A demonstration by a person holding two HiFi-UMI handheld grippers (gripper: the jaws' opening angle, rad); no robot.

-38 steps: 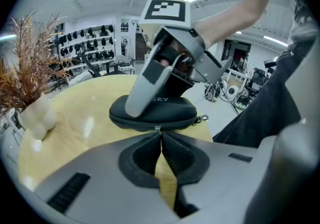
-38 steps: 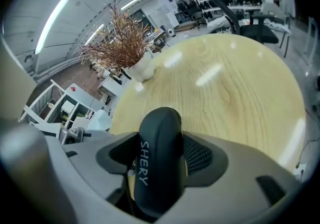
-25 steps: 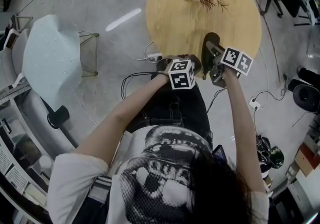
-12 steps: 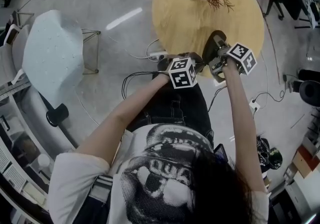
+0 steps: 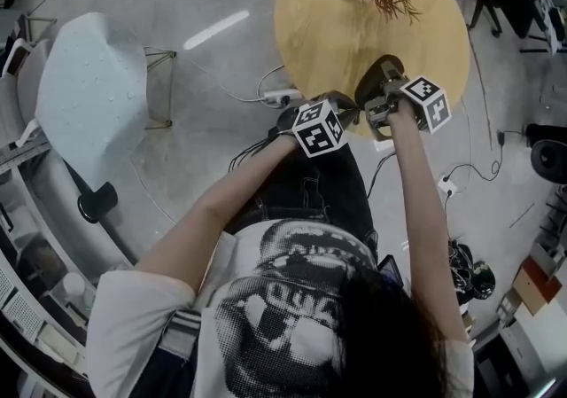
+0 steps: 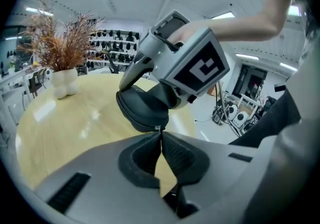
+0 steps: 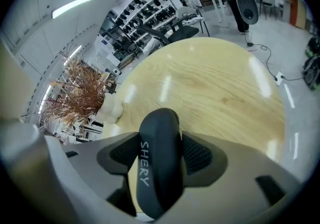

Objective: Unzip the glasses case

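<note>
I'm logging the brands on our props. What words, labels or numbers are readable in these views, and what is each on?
"SHERY": pale letters running along the dark glasses case.
Marker cubes: black-and-white square patterns only, no words.
Shirt print: a halftone picture, no words that can be read.
Shelves in the background: anything printed there is too small to read.
</note>
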